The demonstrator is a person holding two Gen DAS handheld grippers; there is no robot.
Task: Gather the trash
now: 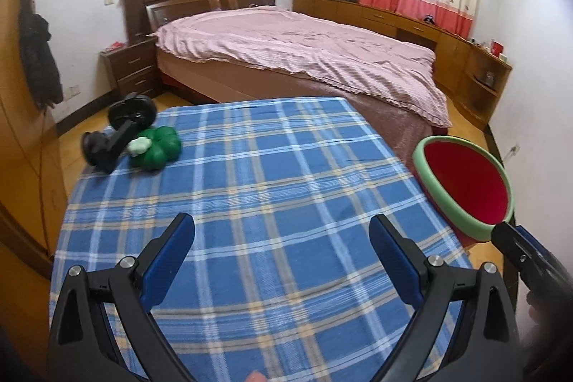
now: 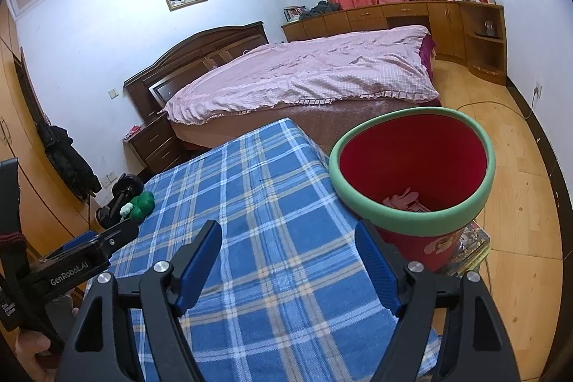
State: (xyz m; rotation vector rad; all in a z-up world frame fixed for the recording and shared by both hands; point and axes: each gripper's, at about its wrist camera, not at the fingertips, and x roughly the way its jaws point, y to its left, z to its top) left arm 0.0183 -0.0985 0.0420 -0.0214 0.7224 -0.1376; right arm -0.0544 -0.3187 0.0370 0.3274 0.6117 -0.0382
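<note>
1. The red bin with a green padded rim (image 2: 412, 163) stands just off the right edge of the blue plaid-covered table (image 2: 250, 238) — pinkish scraps lie inside.
2. The right gripper (image 2: 288, 260) is spread wide, empty, beside the bin.
3. The left gripper (image 1: 281, 256) — likewise released — hangs over the cloth.
4. A green plush toy (image 1: 157, 149) sits at the far left corner.

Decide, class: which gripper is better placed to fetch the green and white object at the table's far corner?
Probably left. The green and white object lies on the left gripper side; the right gripper faces the red bin. Both are open and empty.
</note>
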